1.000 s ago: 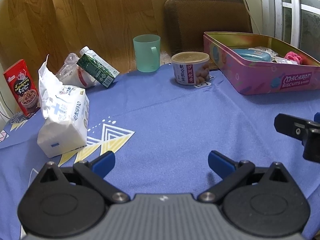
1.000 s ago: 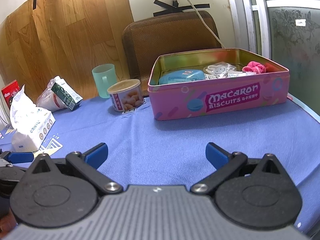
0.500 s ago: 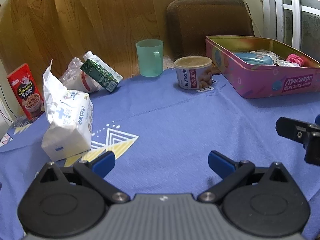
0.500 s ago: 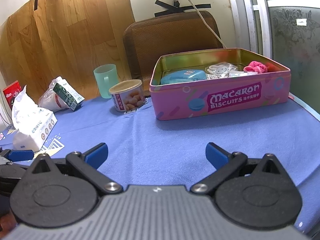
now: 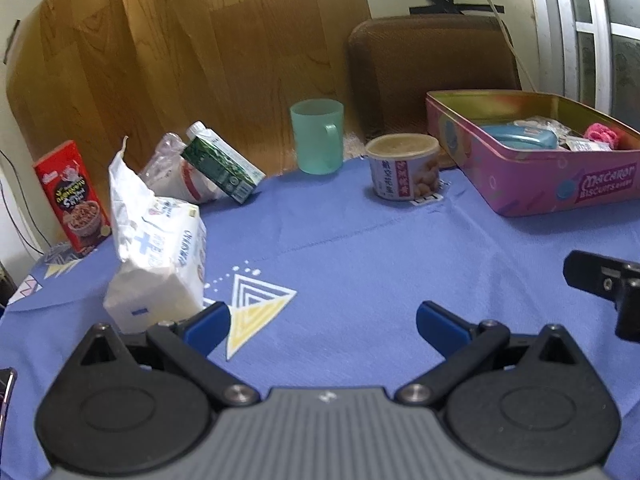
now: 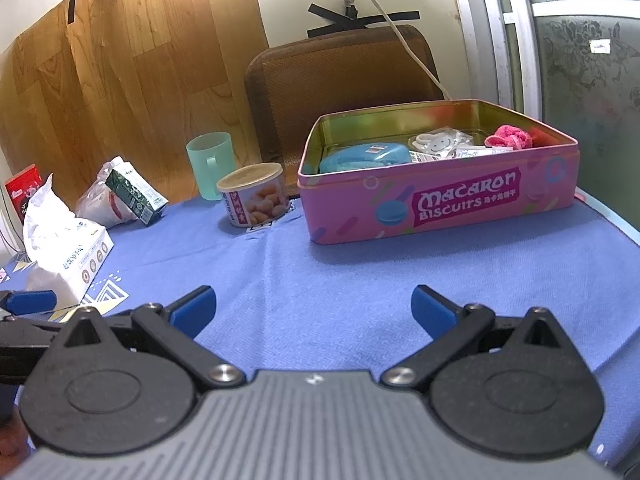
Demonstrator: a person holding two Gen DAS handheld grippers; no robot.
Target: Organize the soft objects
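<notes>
- The left tool [image 5: 322, 322] is hovering low over the desk [image 5: 360, 248] with its blue fingers spread wide and nothing between them; the right tool [image 6: 314, 310] is doing the same, also gaping and empty.
- The tissue pack [image 5: 158, 256], probably the soft thing next in line, is lying at the desk's left side, just beside the left tool's left finger; other soft items are already sitting in the pink biscuit tin [image 6: 440, 204] at the far right.
- The pack's thin, crinkly plastic wrap is standing torn open at the top, so a pinch there is risking a tear or a slip; gripping the squashy, blocky body looks safer.
- A careless sweep is risking a knock to the tilted green carton [image 5: 222, 168] leaning on a clear bag [image 5: 172, 168].
- The rigid nut can [image 5: 402, 172] and translucent green cup [image 5: 318, 136] are standing along the route to the tin, and the woven blue cloth may be bunching if dragged.
</notes>
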